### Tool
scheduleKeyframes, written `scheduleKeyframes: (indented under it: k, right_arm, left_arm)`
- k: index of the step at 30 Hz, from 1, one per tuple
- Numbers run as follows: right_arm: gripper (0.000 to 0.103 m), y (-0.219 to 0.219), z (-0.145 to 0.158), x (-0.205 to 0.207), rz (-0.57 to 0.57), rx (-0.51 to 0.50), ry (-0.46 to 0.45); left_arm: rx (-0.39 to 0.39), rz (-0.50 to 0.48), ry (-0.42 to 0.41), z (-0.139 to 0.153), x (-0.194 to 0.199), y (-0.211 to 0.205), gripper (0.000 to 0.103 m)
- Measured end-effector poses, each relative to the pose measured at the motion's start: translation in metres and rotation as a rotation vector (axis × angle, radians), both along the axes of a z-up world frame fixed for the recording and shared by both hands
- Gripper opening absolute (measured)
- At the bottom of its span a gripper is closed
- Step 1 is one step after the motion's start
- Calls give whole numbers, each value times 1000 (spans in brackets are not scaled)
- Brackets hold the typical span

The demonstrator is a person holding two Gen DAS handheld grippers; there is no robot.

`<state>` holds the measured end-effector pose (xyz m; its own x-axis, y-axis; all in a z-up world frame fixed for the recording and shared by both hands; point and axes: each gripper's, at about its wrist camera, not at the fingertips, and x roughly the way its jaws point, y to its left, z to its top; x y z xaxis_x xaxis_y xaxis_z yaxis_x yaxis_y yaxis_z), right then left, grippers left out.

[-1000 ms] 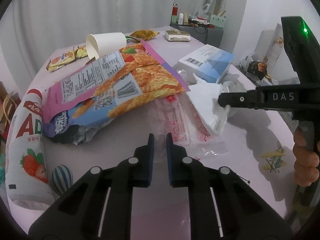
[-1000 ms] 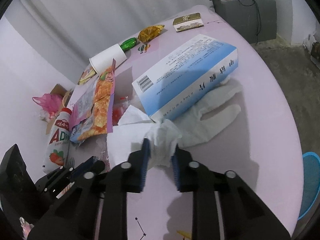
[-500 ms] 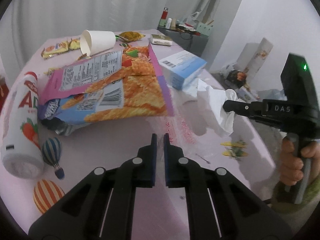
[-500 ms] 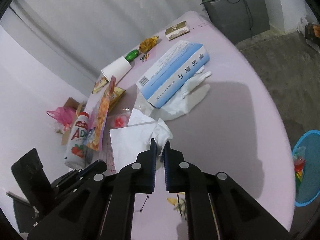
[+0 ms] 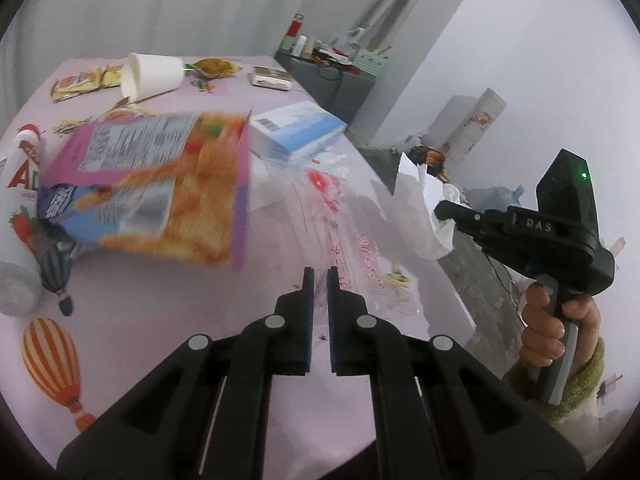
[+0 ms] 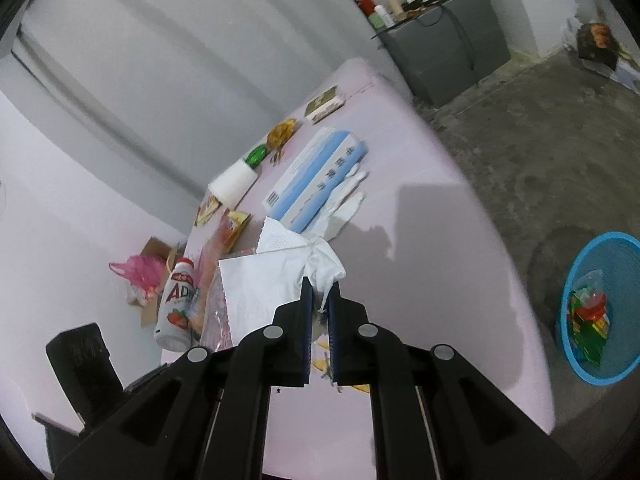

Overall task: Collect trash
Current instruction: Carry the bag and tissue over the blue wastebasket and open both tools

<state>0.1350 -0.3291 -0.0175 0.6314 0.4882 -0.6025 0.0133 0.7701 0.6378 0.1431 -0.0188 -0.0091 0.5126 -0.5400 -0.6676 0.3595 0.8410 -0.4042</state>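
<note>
My left gripper is shut on a clear plastic wrapper with red print, which trails from its fingertips up over the pink table. My right gripper is shut on a crumpled white tissue and holds it above the table. In the left wrist view the right gripper hangs past the table's right edge with the tissue dangling from it. A blue mesh bin with colourful wrappers inside stands on the floor to the right.
On the table lie an orange-and-purple chip bag, a tipped white paper cup, a blue-and-white box, a white glove, a strawberry drink bottle and small snack packets. A grey cabinet stands behind.
Both grippers closed and rose away from the table. The right one lifted the tissue off the table and swung right. The left one drew the clear wrapper along with it.
</note>
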Motion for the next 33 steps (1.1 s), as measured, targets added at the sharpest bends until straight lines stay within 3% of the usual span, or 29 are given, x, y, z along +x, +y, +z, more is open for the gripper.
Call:
scheduleKeyframes:
  k: [14, 20, 27, 33]
  right_arm:
    - [7, -90, -3, -57, -222, 31, -28]
    - [7, -144, -20, -90, -370, 24, 17]
    - [7, -214, -80, -126, -586, 55, 158]
    - [9, -254, -137, -136, -700, 105, 273]
  left_arm:
    - [29, -162, -71, 22, 0, -79, 4]
    - [57, -272, -78, 18, 14, -140, 4]
    - [156, -407, -65, -3, 35, -225, 5]
    - [284, -538, -13, -38, 48, -312, 5]
